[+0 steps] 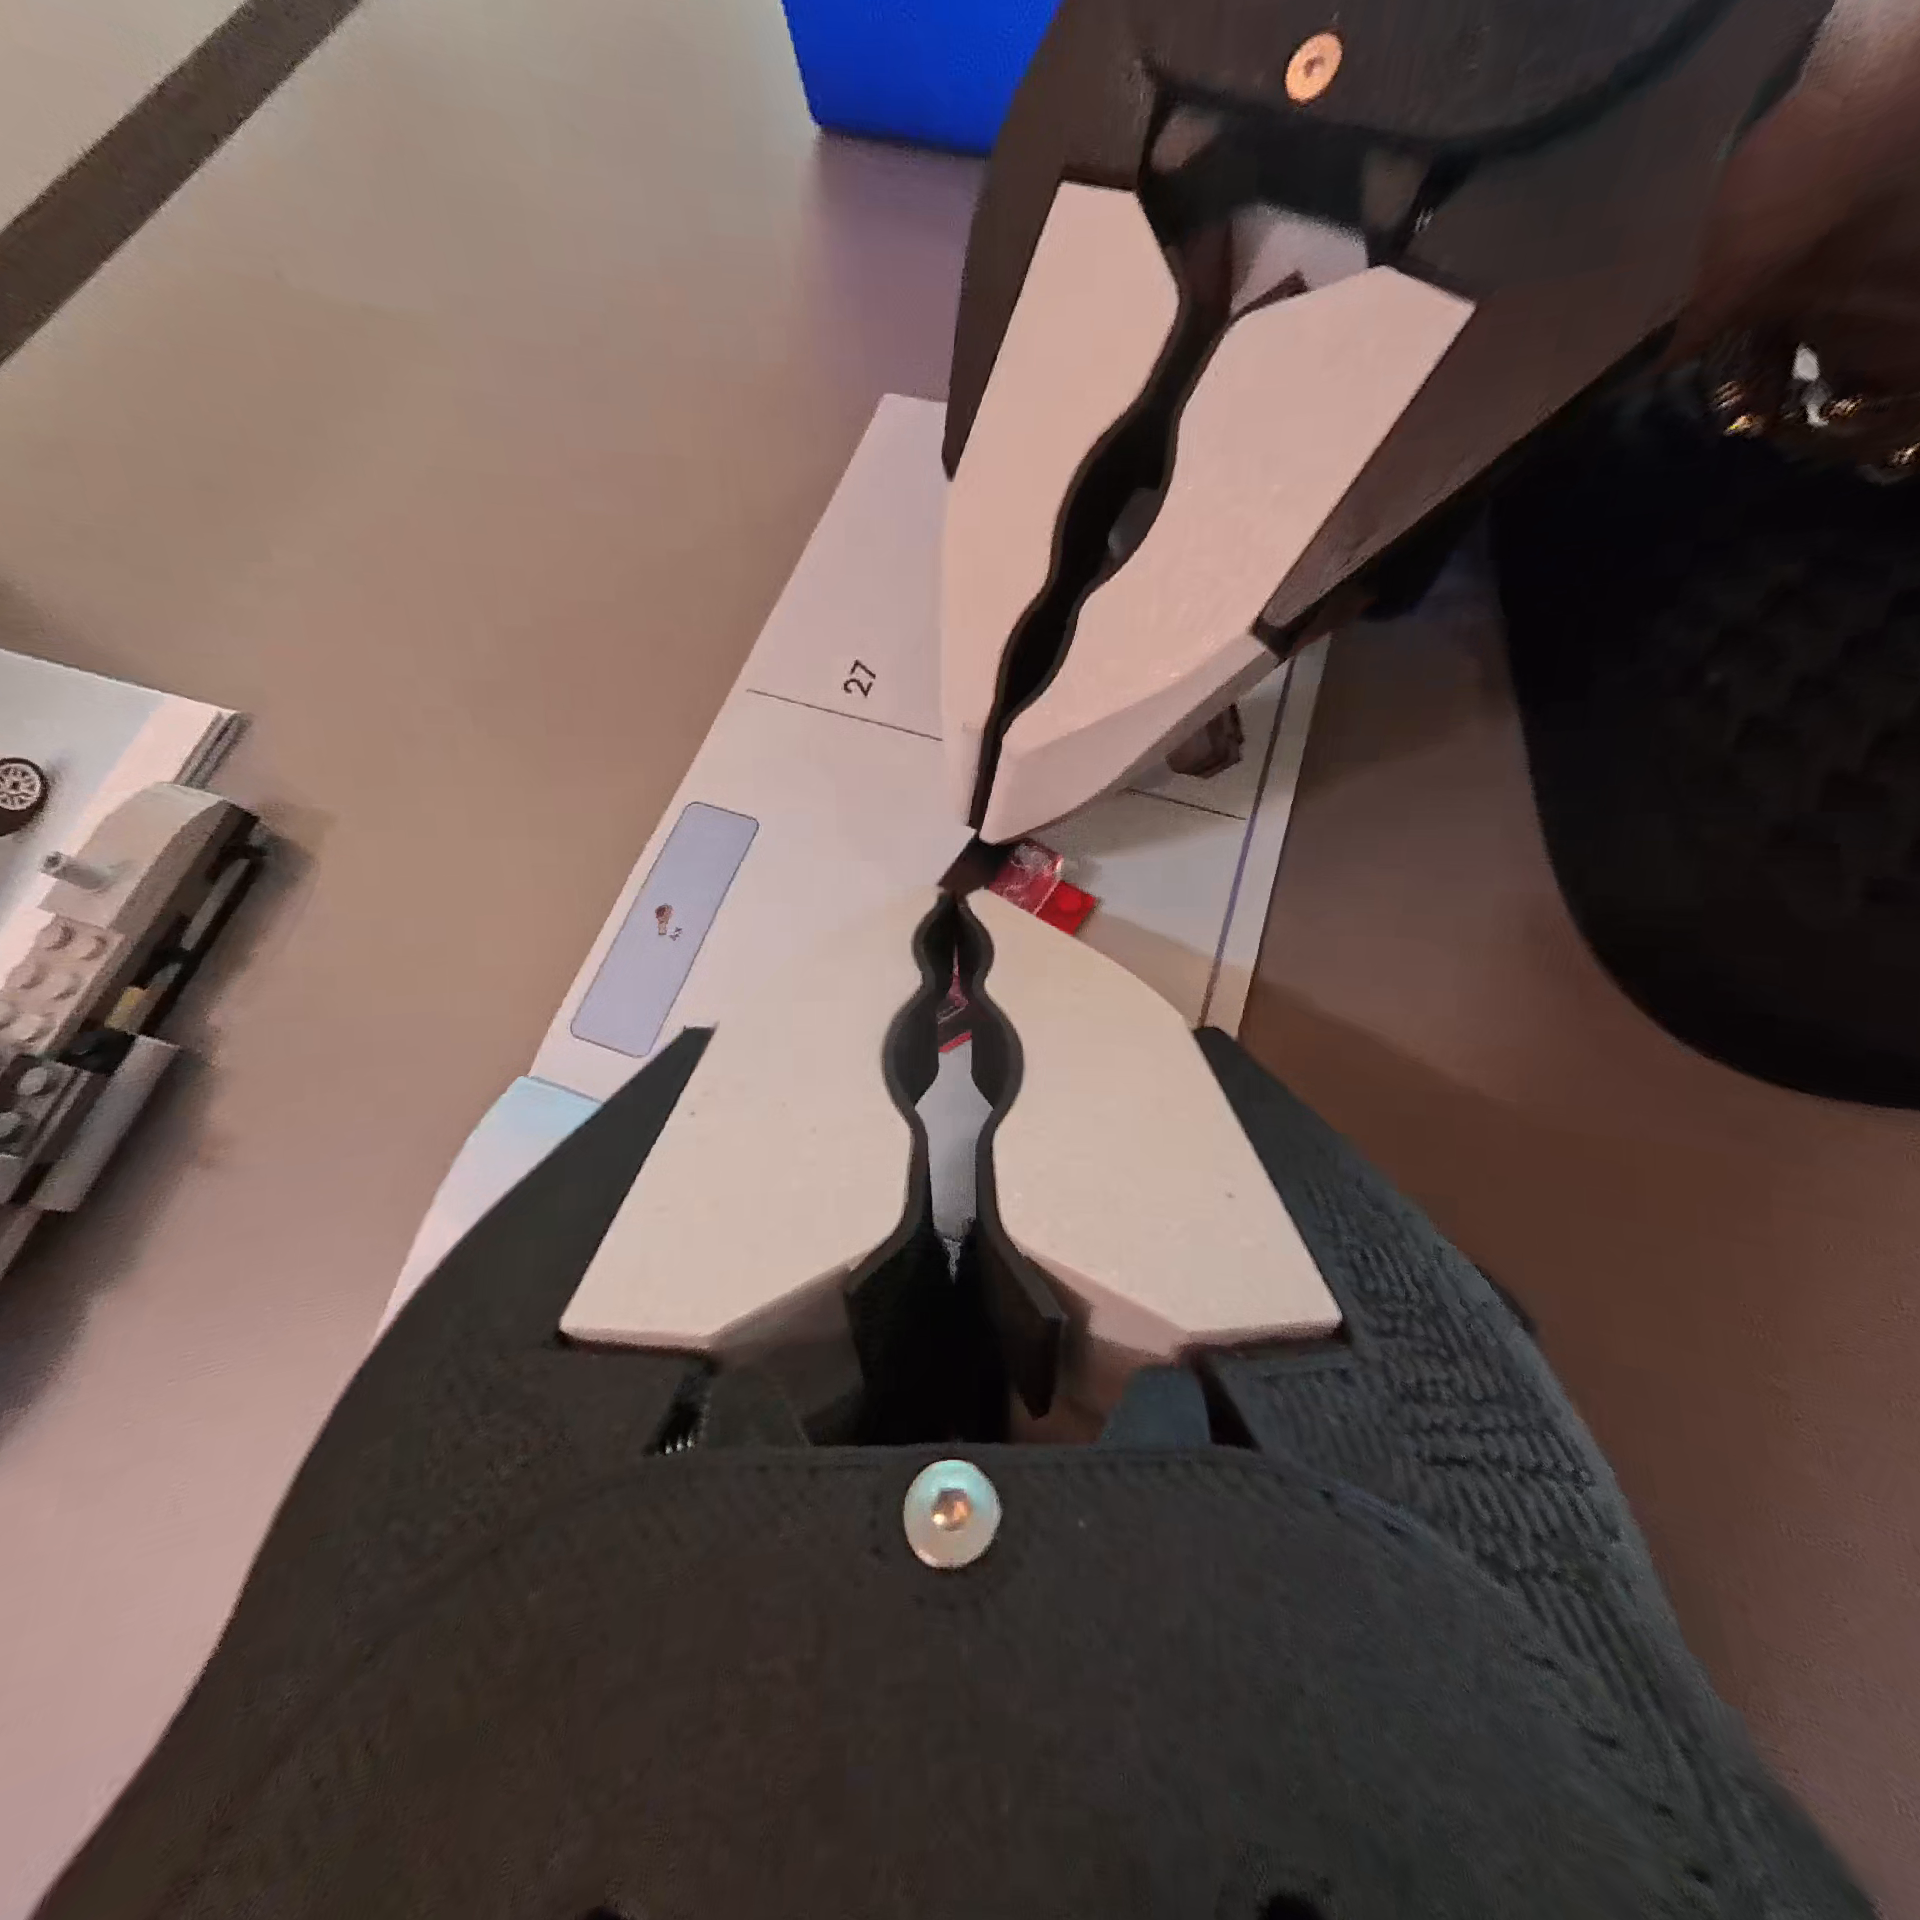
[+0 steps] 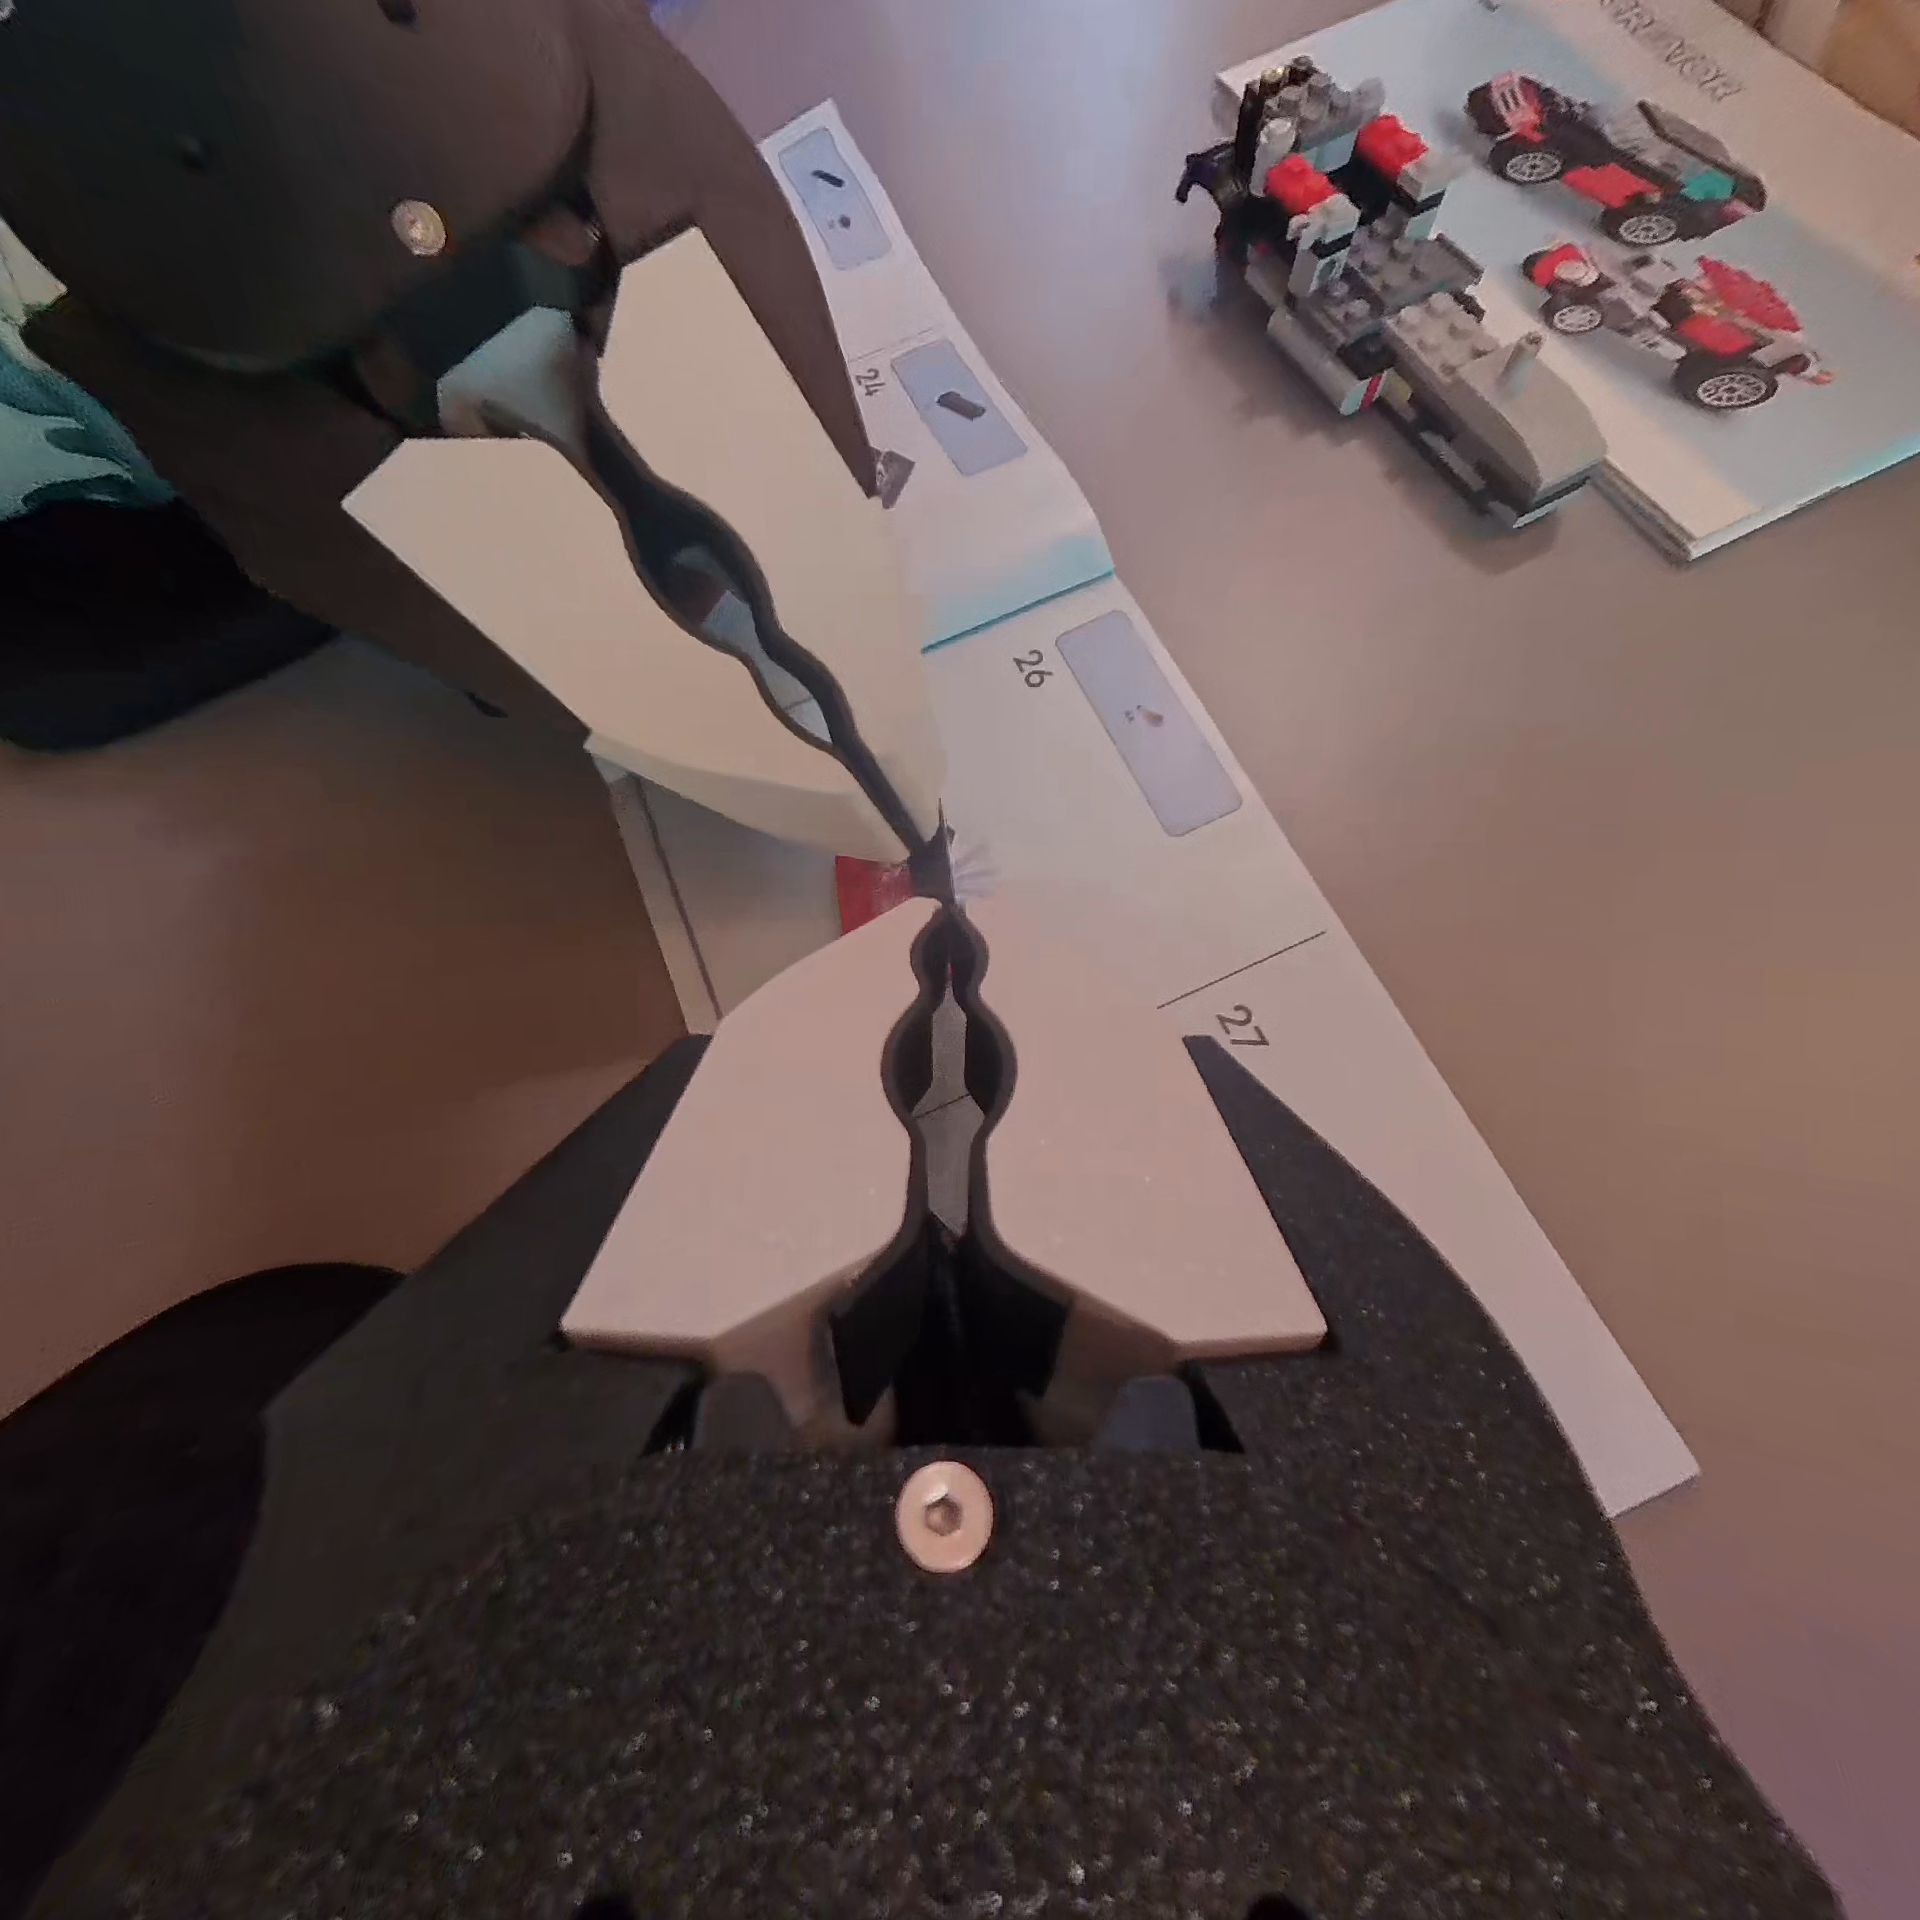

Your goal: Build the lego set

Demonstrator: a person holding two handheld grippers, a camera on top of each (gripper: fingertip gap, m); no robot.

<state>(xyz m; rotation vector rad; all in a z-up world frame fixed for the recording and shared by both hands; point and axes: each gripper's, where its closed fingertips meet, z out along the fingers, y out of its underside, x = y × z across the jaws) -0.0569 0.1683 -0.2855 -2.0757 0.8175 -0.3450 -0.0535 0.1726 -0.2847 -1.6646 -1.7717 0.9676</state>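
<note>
The left gripper [image 1: 961,902] and right gripper [image 2: 943,914] meet tip to tip above the instruction booklet [image 2: 1091,831], fingers together on one tiny dark piece [image 1: 964,864]. Light, rigid, slippery: pinch its flat sides.

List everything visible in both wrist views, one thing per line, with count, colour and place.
Small dark piece: one, black, pinched between the two gripper tips above the open booklet; too small to identify.
Open instruction booklet: one, white with pale blue panels, on the table under the grippers.
Red pieces: a few, red, on the booklet just beyond the tips.
Part-built lego car: one, grey, black and red, resting on a second booklet.
Second booklet: one, pale blue with car pictures, far side of the table.
Blue box: one, blue, table's far edge.
Table: one, grey-brown.
Left gripper: black body, white fingers, shut.
Right gripper: same, shut.
</note>
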